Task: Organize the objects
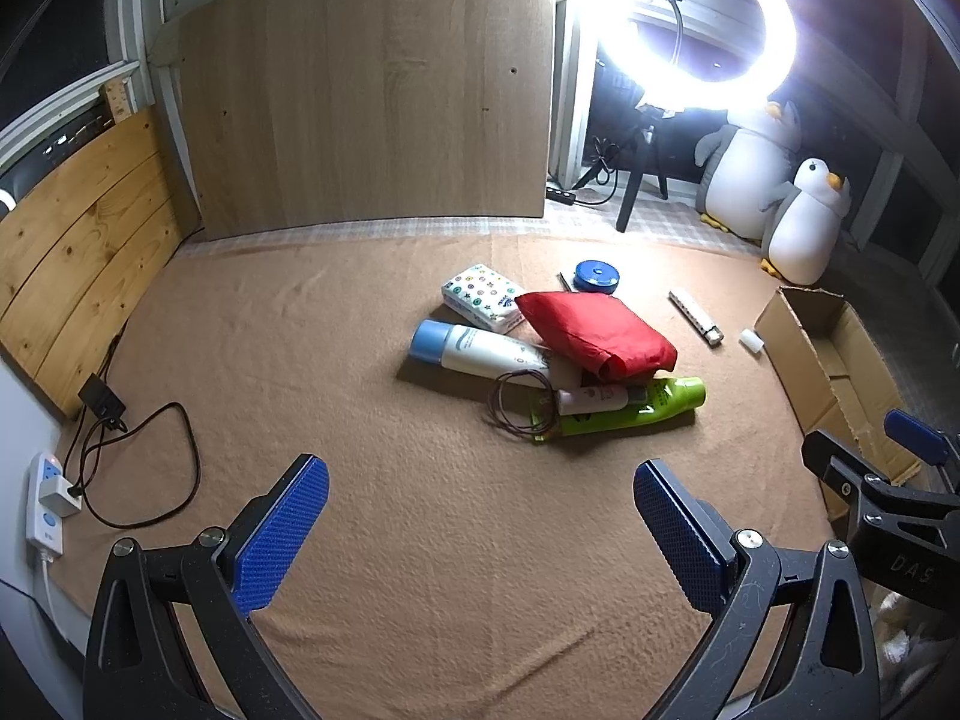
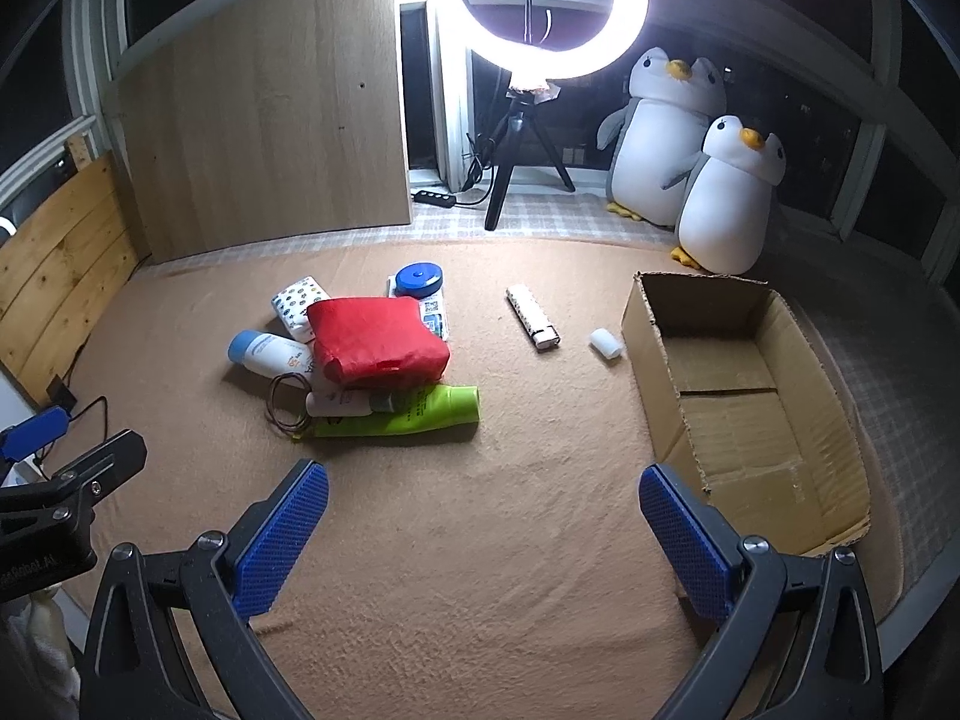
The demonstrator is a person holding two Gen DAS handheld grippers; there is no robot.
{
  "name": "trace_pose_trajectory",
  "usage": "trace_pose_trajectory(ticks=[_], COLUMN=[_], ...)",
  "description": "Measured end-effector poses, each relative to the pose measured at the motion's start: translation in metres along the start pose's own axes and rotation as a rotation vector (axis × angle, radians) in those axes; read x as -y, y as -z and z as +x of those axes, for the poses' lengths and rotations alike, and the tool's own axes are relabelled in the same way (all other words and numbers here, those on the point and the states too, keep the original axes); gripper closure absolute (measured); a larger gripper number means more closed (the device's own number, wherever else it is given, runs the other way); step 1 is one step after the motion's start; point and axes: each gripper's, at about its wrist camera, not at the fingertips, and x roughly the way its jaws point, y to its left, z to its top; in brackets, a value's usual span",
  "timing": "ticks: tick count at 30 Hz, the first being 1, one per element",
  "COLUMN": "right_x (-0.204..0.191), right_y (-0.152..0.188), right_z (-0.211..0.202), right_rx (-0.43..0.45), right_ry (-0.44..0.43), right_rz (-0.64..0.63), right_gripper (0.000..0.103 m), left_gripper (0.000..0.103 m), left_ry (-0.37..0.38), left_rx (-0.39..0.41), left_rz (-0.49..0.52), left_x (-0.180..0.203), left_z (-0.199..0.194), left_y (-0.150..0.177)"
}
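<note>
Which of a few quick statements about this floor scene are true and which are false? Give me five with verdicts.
1. The cardboard box has nothing inside. True.
2. The red bag lies partly on top of other items in the pile. True.
3. The left claw is clamped on the green bottle. False: its jaws stand wide open on nothing, short of the pile.
4. The small white cap lies inside the box. False: it lies on the blanket just outside the box.
5. Two plush penguins stand beyond the box. True.
</note>
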Motion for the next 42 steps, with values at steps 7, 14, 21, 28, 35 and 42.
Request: trace_pose_trajectory(ticks=[7, 14, 21, 28, 35, 42], right_x=[0.000, 0.000, 0.003, 0.007, 0.014, 0.025], right_y=[0.000, -0.001, -0.003, -0.001, 0.000, 0.001], right_z=[0.003, 0.006, 0.007, 0.010, 0.012, 0.018], right_rx=[-0.006, -0.013, -0.018, -0.030, -0.046, -0.068], right_ry=[-0.022, -0.030, -0.027, -0.021, -0.020, -0.018], right_rz=[0.000, 0.009, 0.017, 0.030, 0.049, 0.075], right_gripper=[0.000, 0.000, 0.000, 0.000, 0.000, 0.000], left_gripper=[0.000, 0.000, 0.000, 0.000, 0.000, 0.000], left_ry=[0.004, 0.006, 0.008, 0.010, 0.018, 0.031], left_rx=[-0.003, -0.006, -0.008, -0.014, -0.018, -0.026], left_rz=[0.001, 0.004, 0.007, 0.009, 0.019, 0.030], left_x=[0.000, 0.001, 0.002, 0.004, 0.009, 0.015], left_z=[0.003, 0.007, 0.011, 0.019, 0.030, 0.047], left_y=[0.000, -0.001, -0.002, -0.007, -0.015, -0.032])
